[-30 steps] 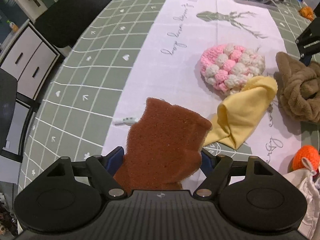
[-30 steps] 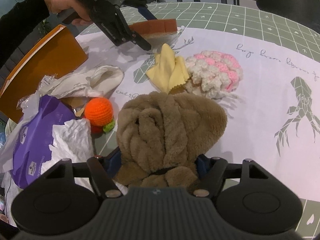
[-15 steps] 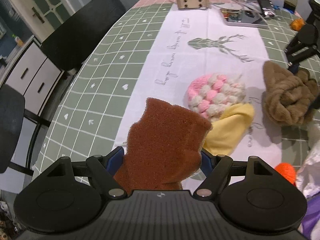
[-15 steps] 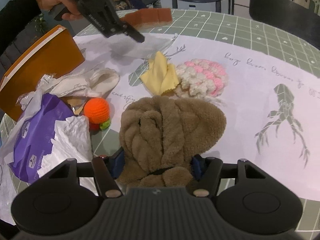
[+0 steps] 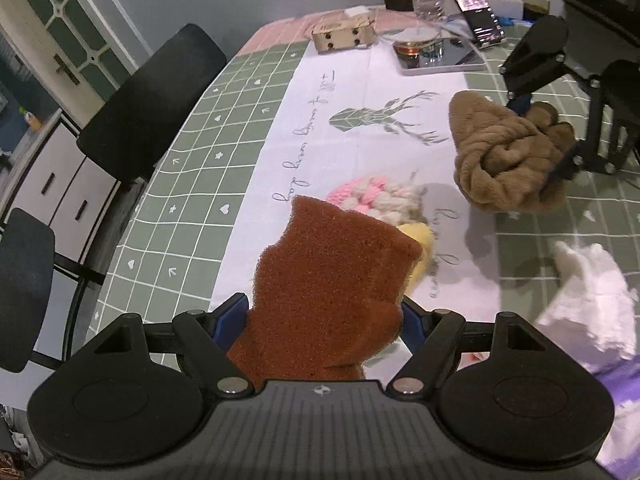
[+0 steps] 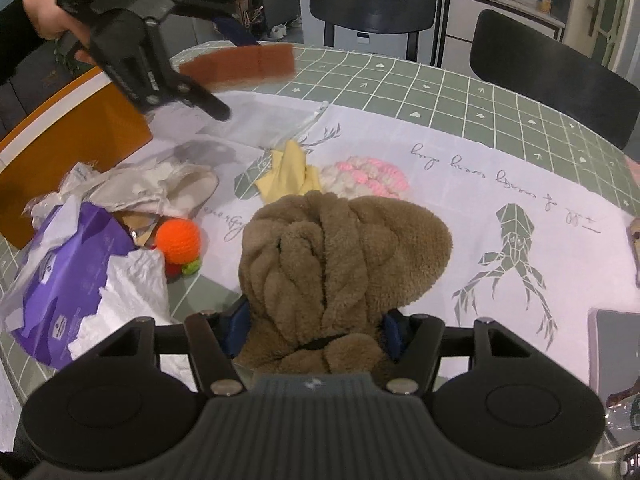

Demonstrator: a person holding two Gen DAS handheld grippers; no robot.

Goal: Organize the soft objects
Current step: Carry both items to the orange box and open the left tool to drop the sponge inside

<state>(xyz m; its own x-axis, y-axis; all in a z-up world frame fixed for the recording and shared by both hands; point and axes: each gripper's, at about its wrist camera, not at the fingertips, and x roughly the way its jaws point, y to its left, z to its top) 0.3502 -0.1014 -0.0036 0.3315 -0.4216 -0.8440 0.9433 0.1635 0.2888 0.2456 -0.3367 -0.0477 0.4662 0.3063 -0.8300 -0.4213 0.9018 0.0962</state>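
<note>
I have the left gripper (image 5: pixel 324 316) clenched on the brown sponge (image 5: pixel 336 284), held in the air with its long axis pointing forward over the table (image 5: pixel 192 184), while my right gripper (image 6: pixel 316 332) grasps the tan plush bundle (image 6: pixel 340 256) off to its right.

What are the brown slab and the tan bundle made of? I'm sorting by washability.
Brown slab: looks like foam sponge, with a matte, open-pored, grainy face and a paler layer along its edge. Tan bundle: likely plush fleece or faux fur, with a fuzzy nap and soft rolled folds; the fibre can't be told.
</note>
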